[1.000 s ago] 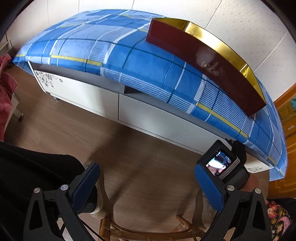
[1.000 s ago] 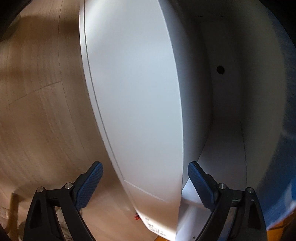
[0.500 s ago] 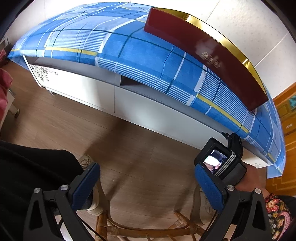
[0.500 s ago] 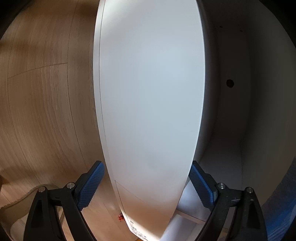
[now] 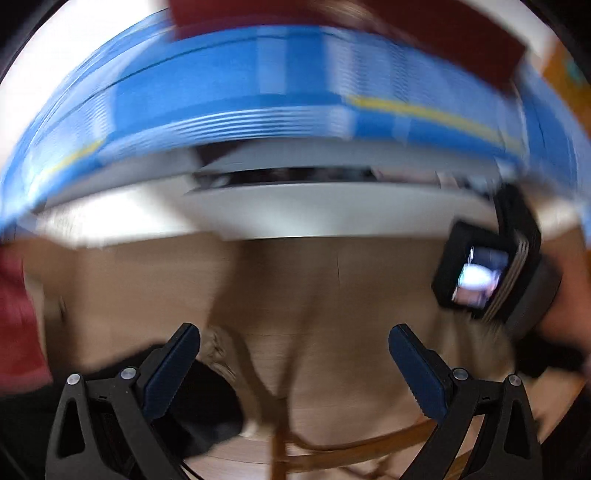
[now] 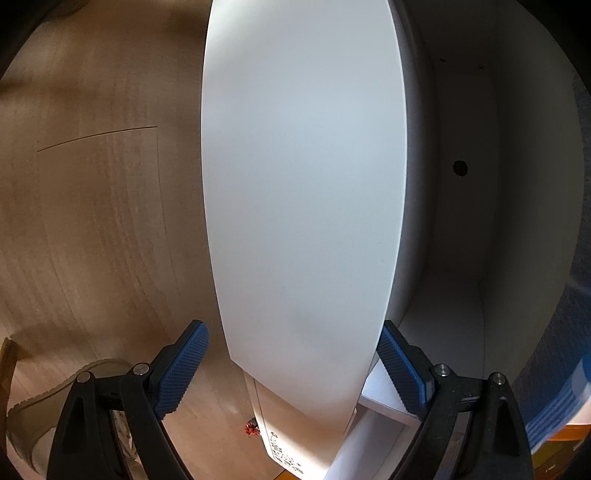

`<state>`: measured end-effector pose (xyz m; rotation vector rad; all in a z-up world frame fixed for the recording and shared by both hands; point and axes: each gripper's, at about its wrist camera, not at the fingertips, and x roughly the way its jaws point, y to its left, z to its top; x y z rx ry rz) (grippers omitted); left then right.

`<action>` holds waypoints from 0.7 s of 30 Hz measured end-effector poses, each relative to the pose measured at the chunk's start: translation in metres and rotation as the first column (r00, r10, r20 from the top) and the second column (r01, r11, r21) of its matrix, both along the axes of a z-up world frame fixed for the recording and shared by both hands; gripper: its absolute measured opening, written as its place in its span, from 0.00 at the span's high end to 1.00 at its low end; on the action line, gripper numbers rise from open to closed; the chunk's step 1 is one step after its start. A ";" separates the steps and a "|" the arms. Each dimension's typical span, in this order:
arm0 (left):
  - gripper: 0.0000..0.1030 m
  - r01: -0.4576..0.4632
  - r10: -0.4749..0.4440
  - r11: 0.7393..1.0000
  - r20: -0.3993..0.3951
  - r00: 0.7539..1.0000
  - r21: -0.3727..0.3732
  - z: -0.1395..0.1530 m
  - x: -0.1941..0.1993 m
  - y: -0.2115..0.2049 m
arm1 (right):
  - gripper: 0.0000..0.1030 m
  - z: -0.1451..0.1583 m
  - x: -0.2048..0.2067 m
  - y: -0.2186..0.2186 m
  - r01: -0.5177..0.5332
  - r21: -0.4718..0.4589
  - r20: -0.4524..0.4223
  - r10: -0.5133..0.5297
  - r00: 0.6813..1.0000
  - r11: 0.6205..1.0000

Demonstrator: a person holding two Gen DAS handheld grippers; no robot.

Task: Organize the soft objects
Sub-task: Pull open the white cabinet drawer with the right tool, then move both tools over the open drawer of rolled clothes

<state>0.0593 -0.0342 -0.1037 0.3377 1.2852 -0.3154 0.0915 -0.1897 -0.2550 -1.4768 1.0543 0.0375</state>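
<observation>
In the right wrist view my right gripper (image 6: 291, 354) is open, its blue pads either side of the free edge of a white cabinet door (image 6: 303, 177). The door stands partly open and shows a white, bare compartment (image 6: 476, 236) behind it. The left wrist view is motion-blurred. In it my left gripper (image 5: 295, 350) is open and empty above the wooden floor (image 5: 332, 280), facing the low white cabinet (image 5: 295, 210) under a blue checked cloth (image 5: 258, 96). The right gripper's body (image 5: 491, 273) shows at the right by the cabinet. A red soft thing (image 5: 18, 317) lies at the left edge.
A dark red box (image 5: 424, 33) lies on the blue cloth. A wooden chair frame (image 5: 332, 446) and a shoe (image 6: 48, 398) are below the grippers. The wooden floor (image 6: 92, 184) stretches left of the door. A small red speck (image 6: 251, 429) lies by the cabinet's foot.
The cabinet door has swung further open, showing more of the inside. My left gripper has swung fast toward the cabinet, which now looks nearer and blurred.
</observation>
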 end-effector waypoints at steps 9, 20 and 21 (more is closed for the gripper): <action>0.04 0.393 -0.427 0.879 0.077 0.901 0.270 -0.033 0.048 -0.048 | 0.10 -0.006 -0.009 0.008 0.001 -0.003 -0.005 -0.001 1.000 1.000; 0.03 0.537 -0.560 0.798 0.006 0.829 0.274 -0.090 0.078 -0.070 | 0.05 -0.004 -0.026 0.013 -0.011 -0.004 -0.025 0.011 1.000 1.000; 0.03 0.540 -0.560 0.797 -0.002 0.828 0.271 -0.095 0.078 -0.069 | 0.04 -0.005 -0.027 0.014 -0.011 -0.002 -0.031 0.011 0.999 1.000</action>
